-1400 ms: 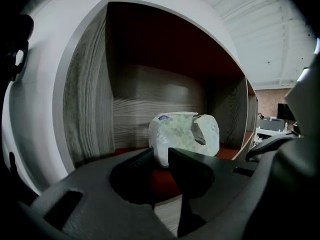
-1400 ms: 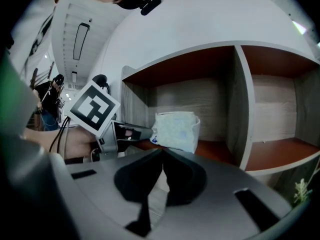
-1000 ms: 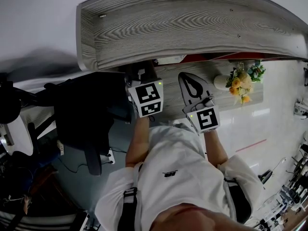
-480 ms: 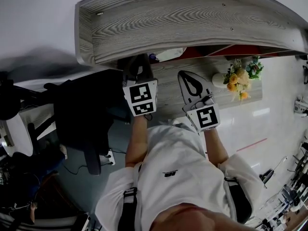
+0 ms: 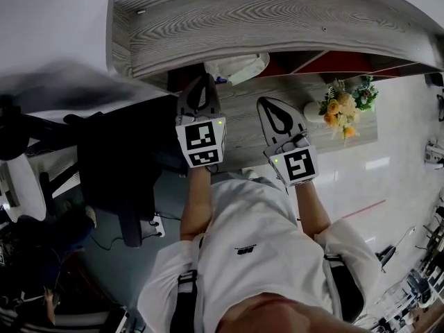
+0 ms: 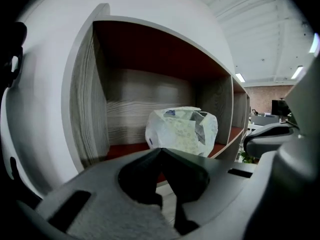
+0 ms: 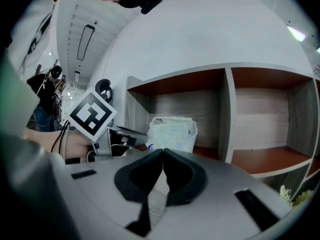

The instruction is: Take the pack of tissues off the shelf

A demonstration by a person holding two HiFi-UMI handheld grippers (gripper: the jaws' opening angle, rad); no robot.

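Observation:
The pack of tissues (image 5: 236, 66), a white crinkled plastic bag, stands upright in the leftmost compartment of the grey wooden shelf (image 5: 277, 19). In the left gripper view the pack of tissues (image 6: 182, 130) sits on the red-brown floor of the compartment, straight ahead of the jaws and apart from them. My left gripper (image 5: 203, 82) is shut and empty, its tip just short of the shelf's front. My right gripper (image 5: 268, 104) hangs lower to the right, also shut and empty. From the right gripper view the pack of tissues (image 7: 172, 133) shows beside the left gripper's marker cube (image 7: 92, 115).
A vase of orange and green flowers (image 5: 345, 107) stands on the wooden counter (image 5: 243, 127) at the right. A black chair (image 5: 121, 161) is at my left. The compartments (image 7: 260, 129) to the right of the pack hold nothing visible.
My left gripper has shifted a little left and risen toward the shelf opening. The tissue pack has come out from under the shelf's top edge. The right gripper has barely moved.

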